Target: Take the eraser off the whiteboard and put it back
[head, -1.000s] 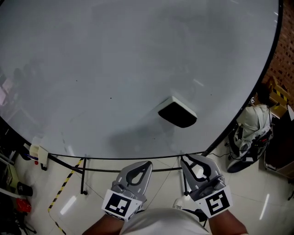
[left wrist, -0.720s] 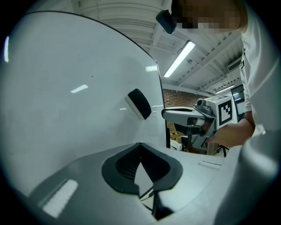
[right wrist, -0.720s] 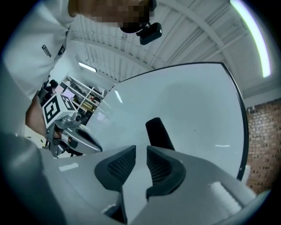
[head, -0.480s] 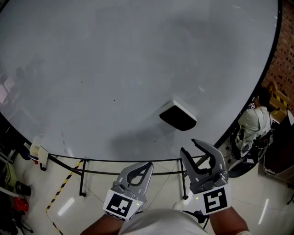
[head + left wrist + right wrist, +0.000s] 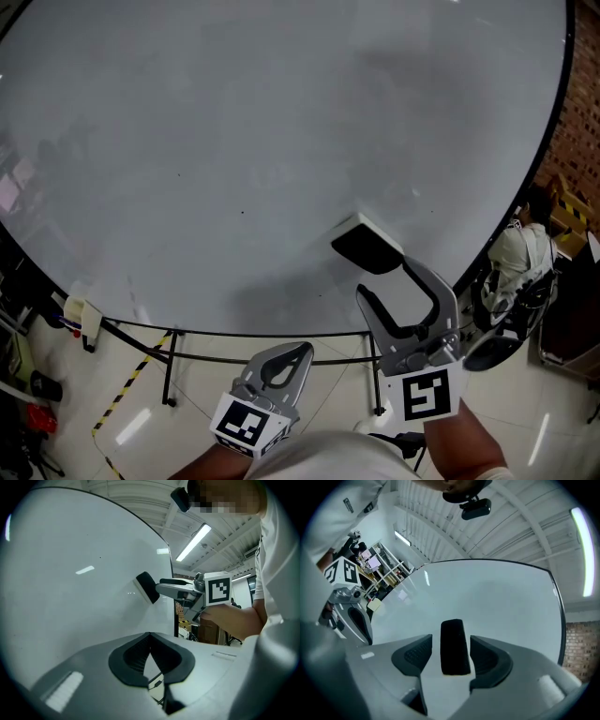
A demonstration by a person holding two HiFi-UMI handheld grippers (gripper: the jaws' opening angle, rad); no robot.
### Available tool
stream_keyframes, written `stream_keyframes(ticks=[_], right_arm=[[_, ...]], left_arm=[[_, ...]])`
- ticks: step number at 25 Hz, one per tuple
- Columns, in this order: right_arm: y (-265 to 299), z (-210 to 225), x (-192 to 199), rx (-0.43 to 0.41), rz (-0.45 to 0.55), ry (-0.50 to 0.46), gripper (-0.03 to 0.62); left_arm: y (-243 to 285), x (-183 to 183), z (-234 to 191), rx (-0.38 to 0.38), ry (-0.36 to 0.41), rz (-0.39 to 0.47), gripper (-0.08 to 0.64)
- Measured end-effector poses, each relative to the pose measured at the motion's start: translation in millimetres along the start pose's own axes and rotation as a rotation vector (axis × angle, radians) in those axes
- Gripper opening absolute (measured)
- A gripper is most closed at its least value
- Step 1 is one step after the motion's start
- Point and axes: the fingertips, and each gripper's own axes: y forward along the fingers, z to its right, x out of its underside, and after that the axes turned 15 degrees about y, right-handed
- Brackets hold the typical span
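While our right gripper (image 5: 384, 279) is held up at the whiteboard (image 5: 216, 141), its fingers (image 5: 417, 654) have just been opening, loose around the eraser (image 5: 454, 646). Our left gripper (image 5: 298, 352) hangs low with its fingers clenched, brick wall (image 5: 577, 122) off right.

The floor (image 5: 536, 412) is pale and shiny, with a yellow and black stripe (image 5: 127, 381) on it. A red brick wall (image 5: 583, 117) stands on the right. Long lamps (image 5: 193, 541) glow on the white ribbed ceiling (image 5: 520, 522). Shelves (image 5: 386, 571) stand far back.
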Motion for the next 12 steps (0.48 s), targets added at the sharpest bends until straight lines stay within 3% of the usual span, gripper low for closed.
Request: stream_keyframes(ticks=[6,12], right_arm=[[28.0,2.5,-4.4,0.031,-0.022,-0.118,0.255],[43.8,1.0,-11.3,0.064,-0.012,-0.165,0.267]], left_arm=[[-7.6,8.2,-3.8,-0.016,0.004,-0.014,0.015],[-17.1,15.6,-11.8,-0.054,0.031,-0.032,0.015]])
